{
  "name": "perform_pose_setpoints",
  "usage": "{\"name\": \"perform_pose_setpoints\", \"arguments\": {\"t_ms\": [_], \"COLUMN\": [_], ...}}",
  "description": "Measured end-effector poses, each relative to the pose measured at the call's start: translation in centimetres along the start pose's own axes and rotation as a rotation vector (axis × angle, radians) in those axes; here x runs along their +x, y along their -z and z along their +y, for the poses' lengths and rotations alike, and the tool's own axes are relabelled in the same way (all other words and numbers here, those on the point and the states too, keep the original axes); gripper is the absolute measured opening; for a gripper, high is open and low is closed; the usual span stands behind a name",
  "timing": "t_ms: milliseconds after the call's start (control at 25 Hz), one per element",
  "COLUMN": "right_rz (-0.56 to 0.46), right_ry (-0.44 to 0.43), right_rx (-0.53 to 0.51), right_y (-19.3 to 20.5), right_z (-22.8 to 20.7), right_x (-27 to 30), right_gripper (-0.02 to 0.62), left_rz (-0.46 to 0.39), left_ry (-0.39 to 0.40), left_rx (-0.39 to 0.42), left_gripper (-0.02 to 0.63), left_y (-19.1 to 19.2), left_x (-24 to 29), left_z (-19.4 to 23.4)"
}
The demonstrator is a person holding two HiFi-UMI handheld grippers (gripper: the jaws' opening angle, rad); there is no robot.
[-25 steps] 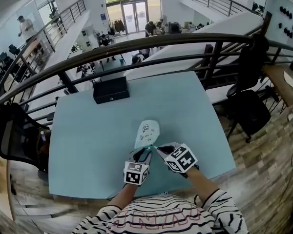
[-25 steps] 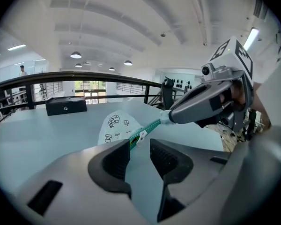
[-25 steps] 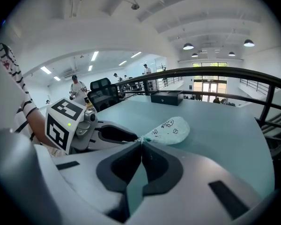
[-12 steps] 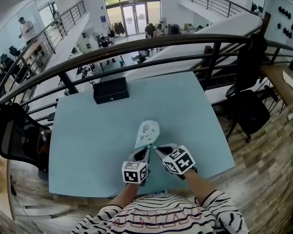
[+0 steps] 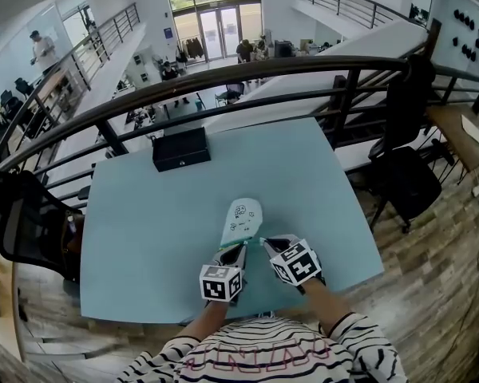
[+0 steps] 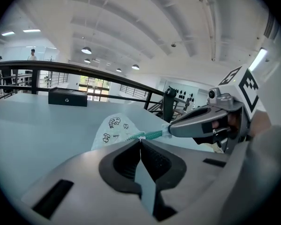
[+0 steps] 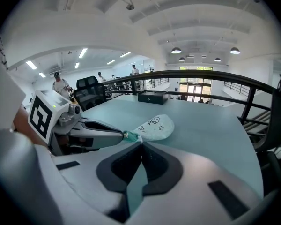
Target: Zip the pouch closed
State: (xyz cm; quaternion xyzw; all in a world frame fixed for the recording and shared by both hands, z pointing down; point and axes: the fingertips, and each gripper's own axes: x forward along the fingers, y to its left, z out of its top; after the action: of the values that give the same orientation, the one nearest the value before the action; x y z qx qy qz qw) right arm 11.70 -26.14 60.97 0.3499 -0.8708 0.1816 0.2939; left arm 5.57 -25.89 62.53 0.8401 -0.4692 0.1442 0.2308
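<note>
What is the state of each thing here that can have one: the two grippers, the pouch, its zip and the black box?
left gripper, shut on the near end of the pouch; its jaws have just closed.
right gripper, shut on the end of the zip.
pouch, lying on the table, near end held.
zip, stretched between the two grippers; how far closed, cannot tell.
black box, lid closed.
</note>
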Motion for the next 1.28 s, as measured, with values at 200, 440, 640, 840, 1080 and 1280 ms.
{"name": "perform_pose_setpoints", "arguments": {"t_ms": [200, 440, 640, 840, 1080, 1280], "right_rz": [-0.005, -0.009, -0.006, -0.005, -0.004, 0.002], "right_ry": [0.069, 0.118, 0.149, 0.156, 0.168, 0.167], "right_rx": [0.021, 0.056, 0.078, 0.093, 0.105, 0.121], "right_y": [0.5, 1.0, 1.6, 2.1, 2.4, 2.8], "right_z": [-1.3, -3.0, -4.4, -4.4, -4.7, -4.8], "right_x": [-0.1, -0.6, -0.9, -0.8, -0.7, -0.4], "right_gripper": [0.028, 0.028, 0.028, 0.028, 0.028, 0.028], "left_rz": [0.018, 0.02, 0.02, 0.023, 0.039, 0.049], "left_ry": [-0.025, -0.093, -0.139, -0.151, -0.174, -0.181], "left_rx": [-0.019, -0.052, -0.063, -0.054, -0.038, -0.026], "left_gripper": [0.026, 0.026, 0.026, 0.026, 0.026, 0.026], "left_y": [0.5, 0.8, 1.0, 1.2, 1.1, 1.2], "left_x": [-0.3, -1.0, -1.4, -1.8, -1.7, -1.5], "left_z": [0.8, 3.3, 5.1, 5.8, 6.5, 6.6]}}
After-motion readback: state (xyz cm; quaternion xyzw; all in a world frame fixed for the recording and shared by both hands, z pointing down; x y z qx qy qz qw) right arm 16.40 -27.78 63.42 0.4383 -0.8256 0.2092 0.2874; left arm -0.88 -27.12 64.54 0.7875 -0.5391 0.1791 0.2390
